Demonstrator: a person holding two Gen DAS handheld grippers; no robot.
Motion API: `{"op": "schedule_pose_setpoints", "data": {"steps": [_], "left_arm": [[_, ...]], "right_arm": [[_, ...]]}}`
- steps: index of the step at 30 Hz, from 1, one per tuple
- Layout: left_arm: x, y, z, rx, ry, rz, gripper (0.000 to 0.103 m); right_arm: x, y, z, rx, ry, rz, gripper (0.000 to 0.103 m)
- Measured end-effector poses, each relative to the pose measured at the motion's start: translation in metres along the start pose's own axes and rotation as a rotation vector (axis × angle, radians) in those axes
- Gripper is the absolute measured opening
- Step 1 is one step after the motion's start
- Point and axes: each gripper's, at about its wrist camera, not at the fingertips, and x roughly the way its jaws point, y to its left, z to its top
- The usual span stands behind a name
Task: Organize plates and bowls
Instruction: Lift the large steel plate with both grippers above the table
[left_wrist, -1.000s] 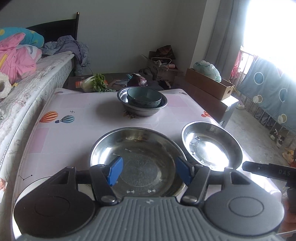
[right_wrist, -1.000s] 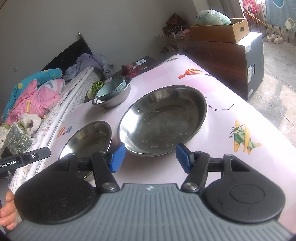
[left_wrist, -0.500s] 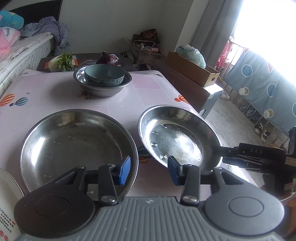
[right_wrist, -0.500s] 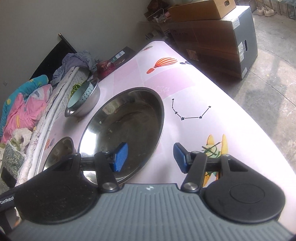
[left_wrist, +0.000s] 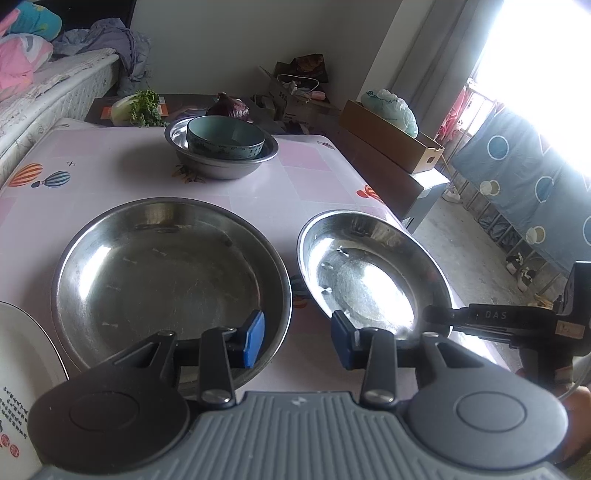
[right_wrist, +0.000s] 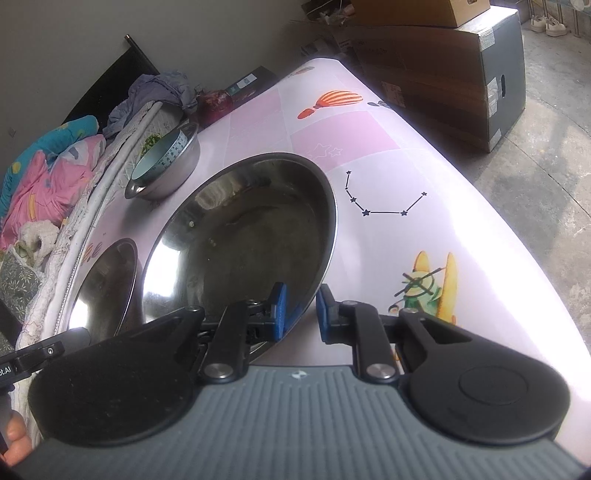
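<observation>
One bowl (left_wrist: 225, 142) is nested in a basin (left_wrist: 221, 164) already; our right gripper (right_wrist: 299, 312) just pinched the small plate (left_wrist: 369, 273) rim, left gripper (left_wrist: 297, 341) half-open straddling the big plate (left_wrist: 166, 269) rim.

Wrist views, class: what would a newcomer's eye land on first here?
In the left wrist view, two shiny steel plates lie side by side on the pink table: the large steel plate left, the smaller steel plate right. The right tongs have just been closing on the smaller plate's near rim. Farther back, a blue bowl sits inside a steel bowl.
</observation>
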Motion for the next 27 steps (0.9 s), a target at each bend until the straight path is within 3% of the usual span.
{"op": "schedule_pose_setpoints", "data": {"steps": [12,18,27], "left_arm": [[-0.001,-0.025,-0.019,0.115,0.069,-0.050,0.040],[0.021,-0.040,-0.027,0.158,0.137,-0.034,0.040],[0.037,-0.030,-0.027,0.095,0.193,-0.031,0.011]], "right_arm": [[-0.062,-0.005,-0.063,-0.113,0.073,0.021,0.016],[-0.084,-0.018,-0.084,-0.043,0.037,0.035,0.016],[-0.086,-0.023,-0.099,0.057,-0.045,0.032,0.016]]}}
